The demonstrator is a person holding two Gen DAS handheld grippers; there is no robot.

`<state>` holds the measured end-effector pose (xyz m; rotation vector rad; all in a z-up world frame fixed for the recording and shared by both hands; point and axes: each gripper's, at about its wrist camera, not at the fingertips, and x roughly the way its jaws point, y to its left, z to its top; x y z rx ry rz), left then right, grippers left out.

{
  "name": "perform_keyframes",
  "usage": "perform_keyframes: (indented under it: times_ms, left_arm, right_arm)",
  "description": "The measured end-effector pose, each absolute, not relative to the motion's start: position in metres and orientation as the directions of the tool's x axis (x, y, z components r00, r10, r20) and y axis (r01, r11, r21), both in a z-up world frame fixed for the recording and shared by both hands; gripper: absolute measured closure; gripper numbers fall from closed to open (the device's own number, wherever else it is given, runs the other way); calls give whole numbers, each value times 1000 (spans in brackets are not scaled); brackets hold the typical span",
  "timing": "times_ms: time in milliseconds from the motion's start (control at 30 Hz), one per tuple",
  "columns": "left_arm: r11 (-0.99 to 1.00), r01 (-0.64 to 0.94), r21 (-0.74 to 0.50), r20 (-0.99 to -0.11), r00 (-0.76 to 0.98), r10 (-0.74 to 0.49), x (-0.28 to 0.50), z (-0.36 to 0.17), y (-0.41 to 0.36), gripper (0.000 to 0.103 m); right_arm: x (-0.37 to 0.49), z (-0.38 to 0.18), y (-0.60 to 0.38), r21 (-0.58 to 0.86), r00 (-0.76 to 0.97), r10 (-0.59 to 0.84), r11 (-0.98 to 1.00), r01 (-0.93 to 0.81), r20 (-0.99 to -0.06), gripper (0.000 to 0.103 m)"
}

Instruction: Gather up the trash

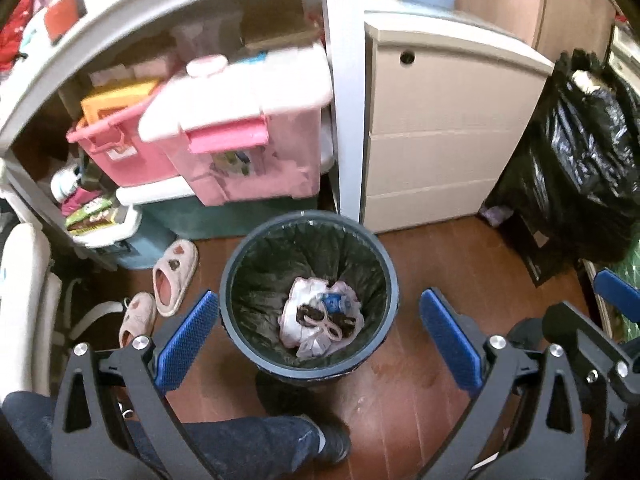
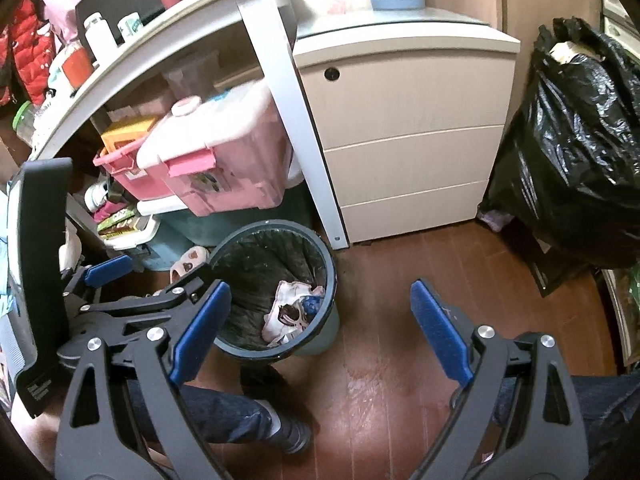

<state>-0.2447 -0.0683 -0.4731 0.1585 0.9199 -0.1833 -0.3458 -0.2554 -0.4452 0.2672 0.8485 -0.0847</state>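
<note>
Even, diffuse indoor light with no hard shadows; colours slightly washed. Glare whitens the pink storage box (image 1: 244, 120) lid and streaks the black garbage bag (image 2: 576, 148). Strong fisheye curvature bends the desk edge (image 1: 120, 12); corners vignette black, with upper regions softly blurred.

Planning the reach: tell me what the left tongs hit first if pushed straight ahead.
Probably the white trash bundle inside the lined bin: the open left tongs frame the bin's mouth, nothing visibly between. Depth is uncertain.
</note>
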Motion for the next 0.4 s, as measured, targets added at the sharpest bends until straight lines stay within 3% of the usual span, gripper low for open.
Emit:
perform_keyframes:
  times_ms: [400]
  left_arm:
    - [962, 274, 12, -761, 627, -169, -268, -428, -71, 5]
  right_arm:
    - [-384, -407, -264, 214, 737, 11, 960, 182, -676, 10]
